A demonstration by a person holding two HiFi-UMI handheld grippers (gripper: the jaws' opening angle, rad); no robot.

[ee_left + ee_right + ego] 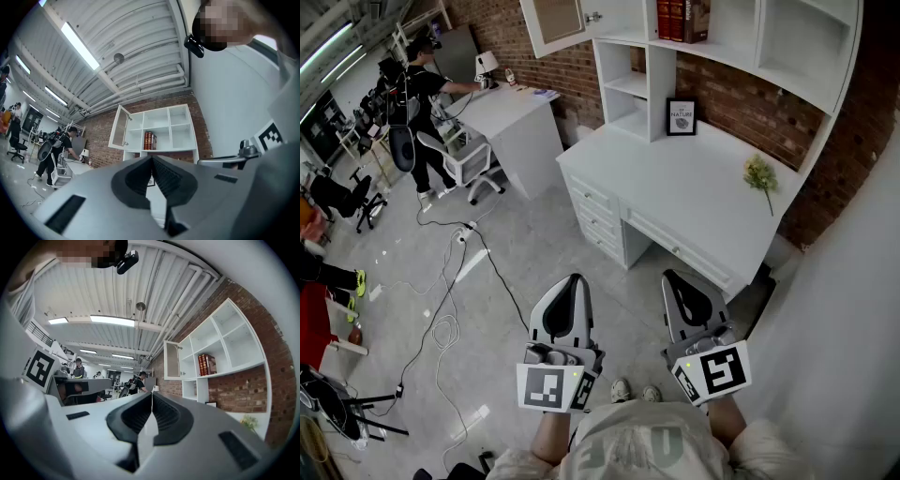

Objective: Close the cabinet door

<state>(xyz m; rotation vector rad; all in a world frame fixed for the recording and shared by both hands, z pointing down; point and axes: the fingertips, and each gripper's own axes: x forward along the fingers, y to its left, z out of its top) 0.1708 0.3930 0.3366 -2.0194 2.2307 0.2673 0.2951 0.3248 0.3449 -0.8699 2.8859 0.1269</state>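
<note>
The white cabinet door [558, 21] with its glass panel stands swung open at the upper left of the white shelf unit [628, 84]. Its knob [593, 17] faces the shelves, where dark red books [680, 19] stand. My left gripper [575, 279] and right gripper [673, 277] are held side by side low over the floor, well short of the desk. Both are shut and hold nothing. The left gripper view shows the open door [120, 132] beyond the closed left gripper [151, 158]. In the right gripper view the door [172, 360] lies past the closed right gripper [152, 393].
A white desk [694, 202] with drawers [595, 220] stands under the shelves and carries a framed picture [681, 116] and a flower sprig [759, 174]. A person [422, 94] stands at a second desk, back left, by an office chair [467, 161]. Cables [441, 309] trail over the floor.
</note>
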